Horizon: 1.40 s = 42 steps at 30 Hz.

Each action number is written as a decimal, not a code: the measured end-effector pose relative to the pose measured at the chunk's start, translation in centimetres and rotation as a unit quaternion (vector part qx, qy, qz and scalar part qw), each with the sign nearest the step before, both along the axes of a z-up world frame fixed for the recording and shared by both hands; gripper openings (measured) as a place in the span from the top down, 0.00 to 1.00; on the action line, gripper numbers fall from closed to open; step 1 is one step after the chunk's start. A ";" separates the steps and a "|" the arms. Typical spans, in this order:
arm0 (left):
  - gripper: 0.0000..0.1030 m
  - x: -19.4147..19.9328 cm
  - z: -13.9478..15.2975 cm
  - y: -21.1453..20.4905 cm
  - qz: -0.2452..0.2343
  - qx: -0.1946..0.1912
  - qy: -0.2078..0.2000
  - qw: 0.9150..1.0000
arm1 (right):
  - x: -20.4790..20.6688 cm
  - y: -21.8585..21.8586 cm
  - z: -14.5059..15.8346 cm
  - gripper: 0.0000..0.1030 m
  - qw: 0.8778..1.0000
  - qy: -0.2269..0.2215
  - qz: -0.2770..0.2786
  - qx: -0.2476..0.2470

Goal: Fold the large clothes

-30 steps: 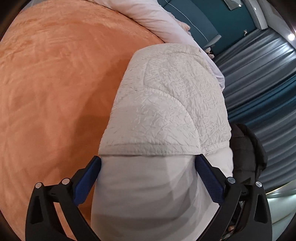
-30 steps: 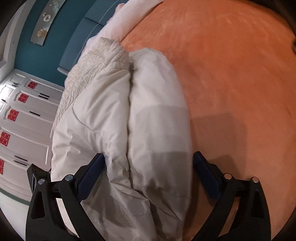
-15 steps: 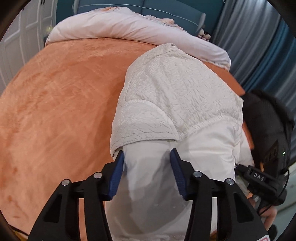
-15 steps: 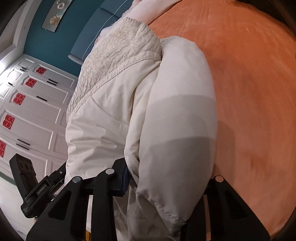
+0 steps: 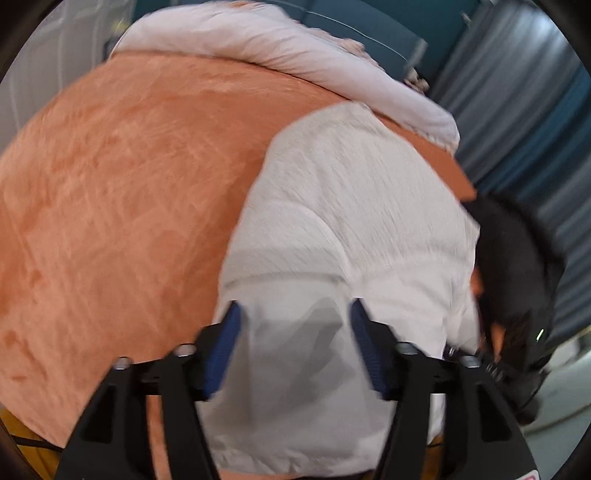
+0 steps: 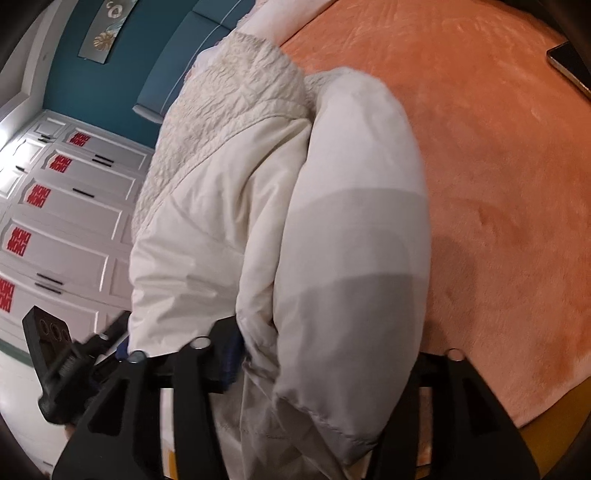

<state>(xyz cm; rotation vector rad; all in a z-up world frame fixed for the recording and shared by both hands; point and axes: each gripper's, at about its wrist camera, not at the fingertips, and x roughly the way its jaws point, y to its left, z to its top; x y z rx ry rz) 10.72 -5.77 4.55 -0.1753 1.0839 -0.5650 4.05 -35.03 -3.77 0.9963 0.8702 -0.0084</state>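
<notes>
The white padded jacket (image 5: 343, 229) lies bunched on the orange bed (image 5: 122, 206), its near end now raised off the bedspread. The left claw (image 5: 295, 328), wide a second ago, has narrowed and just been opening again; fabric sits between its blue pads. The right claw (image 6: 332, 354) likewise closed in and eased wider, its fingers pressed around the thick grey-banded fold.

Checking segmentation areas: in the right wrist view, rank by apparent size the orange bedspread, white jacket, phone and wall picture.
1. orange bedspread and white jacket: look alike; the jacket is nearer, so unranked.
2. wall picture
3. phone, cut off by the frame edge.
</notes>
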 end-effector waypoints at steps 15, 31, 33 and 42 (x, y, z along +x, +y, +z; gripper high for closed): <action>0.06 3.8 -3.6 -3.7 -0.002 -0.004 0.018 1.000 | 2.2 -1.8 -4.2 0.20 0.996 -0.033 -0.001 0.083; 0.07 3.2 -3.4 -4.6 0.016 0.013 -0.011 1.000 | 1.0 -0.8 -4.0 0.35 0.996 -0.061 0.007 0.071; 0.10 2.9 -3.3 -4.5 0.015 0.008 -0.013 1.000 | 1.0 -0.4 -3.1 0.39 0.997 -0.061 0.013 0.049; 0.14 0.9 -1.2 -1.9 0.008 0.005 -0.045 0.999 | 0.8 0.3 1.6 0.40 0.998 -0.005 0.026 -0.050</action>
